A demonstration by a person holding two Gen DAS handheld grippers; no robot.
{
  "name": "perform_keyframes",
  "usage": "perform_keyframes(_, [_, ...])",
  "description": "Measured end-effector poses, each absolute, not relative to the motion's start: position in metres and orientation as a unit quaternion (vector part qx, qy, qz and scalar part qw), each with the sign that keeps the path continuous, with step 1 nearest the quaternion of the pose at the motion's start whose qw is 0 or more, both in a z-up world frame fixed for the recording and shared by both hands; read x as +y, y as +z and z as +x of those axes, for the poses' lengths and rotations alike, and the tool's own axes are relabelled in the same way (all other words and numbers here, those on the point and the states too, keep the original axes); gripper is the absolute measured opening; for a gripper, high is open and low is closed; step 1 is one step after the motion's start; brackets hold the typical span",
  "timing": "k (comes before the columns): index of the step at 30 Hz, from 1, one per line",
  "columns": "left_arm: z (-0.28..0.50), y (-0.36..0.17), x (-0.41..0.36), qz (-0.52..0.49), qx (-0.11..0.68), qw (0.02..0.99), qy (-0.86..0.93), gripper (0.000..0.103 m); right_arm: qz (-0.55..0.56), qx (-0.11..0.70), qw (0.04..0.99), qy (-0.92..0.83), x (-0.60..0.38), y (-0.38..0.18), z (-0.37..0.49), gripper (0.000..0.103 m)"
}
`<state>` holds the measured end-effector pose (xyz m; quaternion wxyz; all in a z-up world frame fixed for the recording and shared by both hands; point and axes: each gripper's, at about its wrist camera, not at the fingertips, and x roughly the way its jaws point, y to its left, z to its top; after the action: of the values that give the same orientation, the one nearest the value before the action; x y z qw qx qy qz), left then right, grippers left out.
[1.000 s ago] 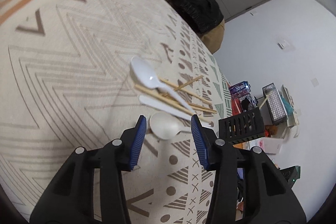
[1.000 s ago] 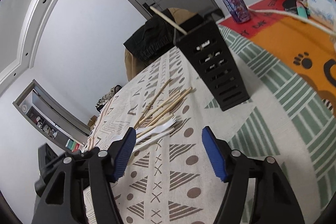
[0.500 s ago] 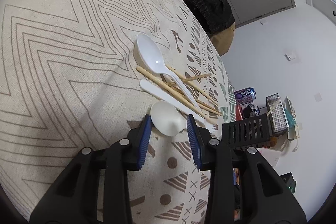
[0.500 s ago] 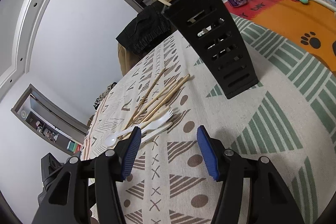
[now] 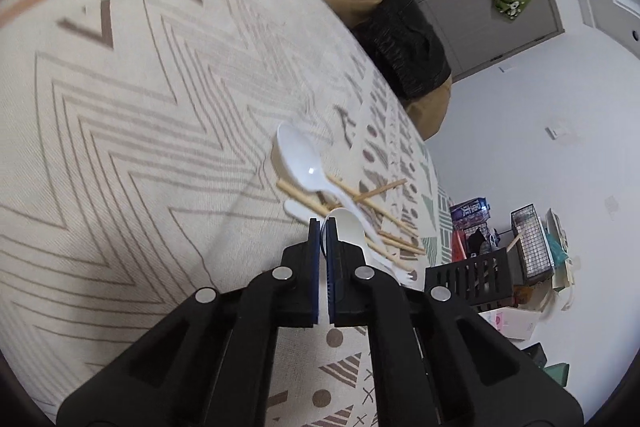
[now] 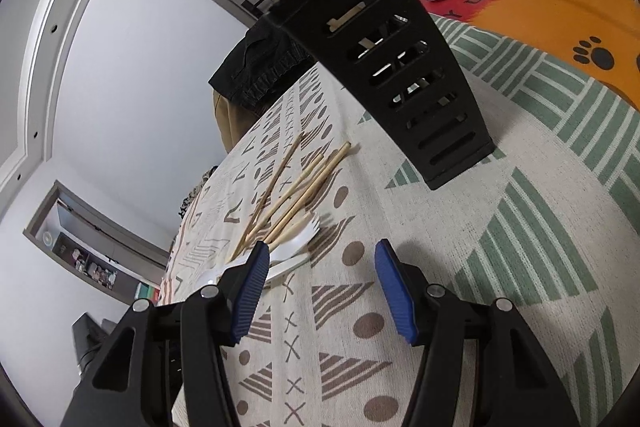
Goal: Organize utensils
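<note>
The left gripper (image 5: 323, 227) is closed tight, and the edge of a small white spoon (image 5: 349, 227) is pinched between its blue pads. A bigger white spoon (image 5: 298, 163), chopsticks (image 6: 296, 195) and a white fork (image 6: 298, 241) are spread on the patterned cloth (image 5: 140, 115). The right gripper (image 6: 320, 287) is held open over bare cloth, near the black holder (image 6: 400, 67).

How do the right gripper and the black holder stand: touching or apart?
Apart. The right wrist view shows bare cloth between the right gripper and the black holder beyond it.
</note>
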<state>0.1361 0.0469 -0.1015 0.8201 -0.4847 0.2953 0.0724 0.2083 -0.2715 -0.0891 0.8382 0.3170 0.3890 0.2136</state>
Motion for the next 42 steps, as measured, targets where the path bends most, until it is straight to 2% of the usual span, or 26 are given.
perform_keyframes(8, [0.123, -0.075, 0.074, -0.478, 0.268, 0.833, 0.080, 0.004, 0.351, 0.388, 0.830, 0.194, -0.267, -0.094, 0.218, 0.047])
perform_keyframes(13, [0.115, -0.071, 0.096, -0.482, 0.261, 0.832, 0.088, 0.004, 0.362, 0.394, 0.826, 0.178, -0.259, -0.098, 0.223, 0.041])
perform_keyframes(19, [0.110, -0.068, 0.110, -0.480, 0.260, 0.833, 0.090, 0.004, 0.378, 0.384, 0.830, 0.143, -0.249, -0.098, 0.226, 0.038])
perform_keyframes(25, [0.102, -0.063, 0.125, -0.478, 0.256, 0.835, 0.092, 0.004, 0.378, 0.388, 0.831, 0.121, -0.231, -0.104, 0.232, 0.024])
perform_keyframes(29, [0.097, -0.061, 0.130, -0.475, 0.254, 0.837, 0.094, 0.004, 0.384, 0.386, 0.832, 0.106, -0.234, -0.109, 0.234, 0.004])
perform_keyframes(34, [0.096, -0.054, 0.126, -0.468, 0.249, 0.843, 0.085, 0.004, 0.367, 0.370, 0.845, 0.117, -0.243, -0.094, 0.219, 0.003])
perform_keyframes(42, [0.112, -0.023, 0.098, -0.438, 0.239, 0.866, 0.044, 0.004, 0.294, 0.289, 0.903, 0.122, -0.259, -0.028, 0.192, 0.003])
